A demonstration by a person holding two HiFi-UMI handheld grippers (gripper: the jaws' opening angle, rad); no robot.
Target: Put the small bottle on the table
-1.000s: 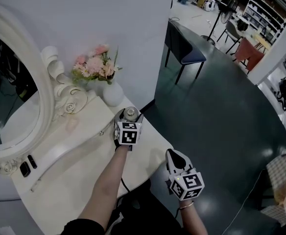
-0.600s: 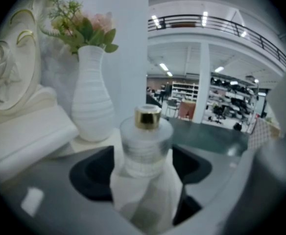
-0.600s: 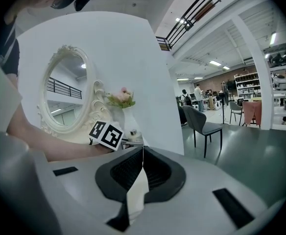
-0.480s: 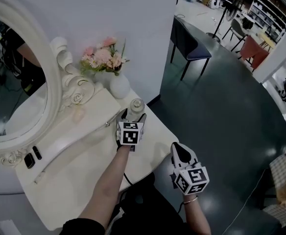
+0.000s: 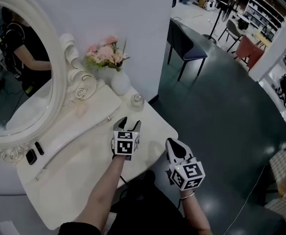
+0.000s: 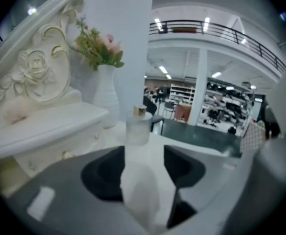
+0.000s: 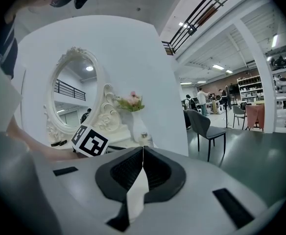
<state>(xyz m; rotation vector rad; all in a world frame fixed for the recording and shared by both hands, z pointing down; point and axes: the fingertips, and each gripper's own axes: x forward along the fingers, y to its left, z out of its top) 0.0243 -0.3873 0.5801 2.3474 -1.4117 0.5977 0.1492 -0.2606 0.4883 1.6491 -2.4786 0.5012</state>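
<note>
The small glass bottle [image 5: 137, 100] with a gold cap stands upright on the white dressing table [image 5: 79, 173], near its far right corner. My left gripper [image 5: 127, 124] hovers over the table a short way nearer me than the bottle and apart from it. Its jaws are closing with nothing between them. In the left gripper view the bottle [image 6: 138, 127] shows ahead, beyond the left gripper [image 6: 144, 164]. My right gripper [image 5: 175, 148] is shut and empty, off the table's right edge above the floor. In its own view the right gripper [image 7: 142, 153] points at the table.
A white vase [image 5: 119, 82] of pink flowers stands just left of the bottle, against the wall. An oval mirror [image 5: 16, 89] in a carved white frame fills the table's back left. A dark chair [image 5: 184, 45] stands on the floor beyond the wall corner.
The left gripper, around the bottle a second ago, has let it go and drawn back toward me. The bottle stays standing on the table. The right gripper has barely moved.
</note>
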